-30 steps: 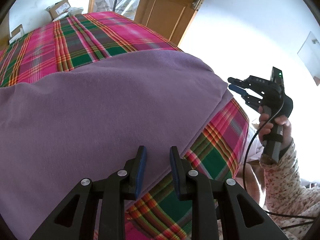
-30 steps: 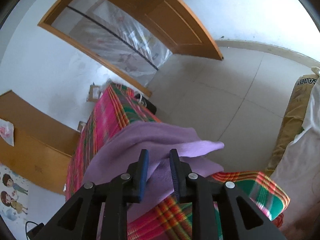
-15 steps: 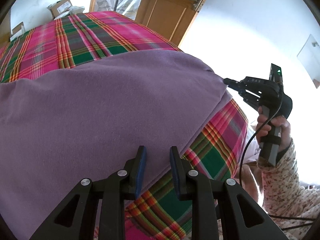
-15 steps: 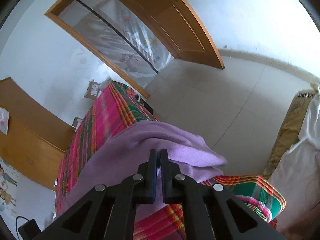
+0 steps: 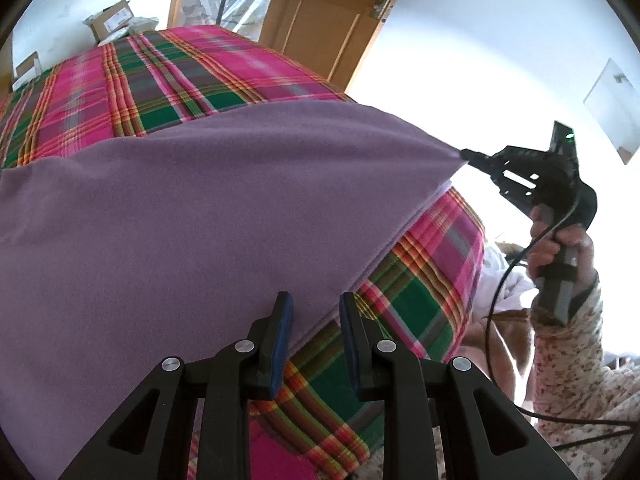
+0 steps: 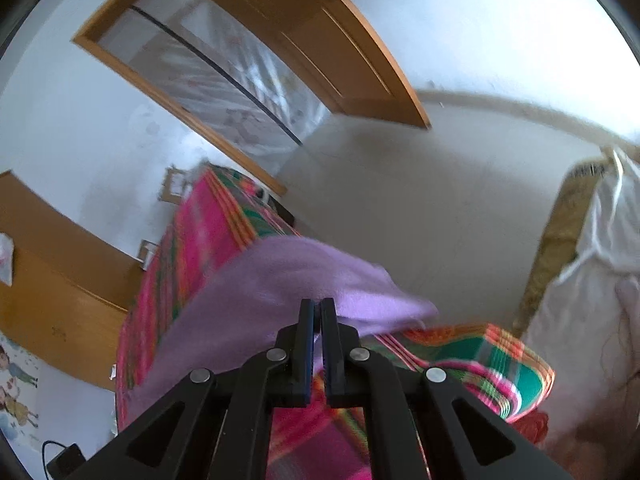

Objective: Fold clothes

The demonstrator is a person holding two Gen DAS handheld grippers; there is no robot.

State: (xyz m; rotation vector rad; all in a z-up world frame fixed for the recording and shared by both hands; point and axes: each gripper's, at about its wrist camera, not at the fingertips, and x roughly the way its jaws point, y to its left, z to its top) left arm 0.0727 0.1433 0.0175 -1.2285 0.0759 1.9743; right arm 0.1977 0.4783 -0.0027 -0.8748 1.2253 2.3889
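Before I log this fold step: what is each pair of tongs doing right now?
Left tongs: open, holding nothing, over the purple cloth edge.
Right tongs: shut on the purple cloth's corner.

No text, brand or number can be read in either view: the white label on the cardboard box (image 5: 113, 19) behind the bed and the dark print at the top of the brown sack (image 6: 588, 169) are too blurred and small to make out.
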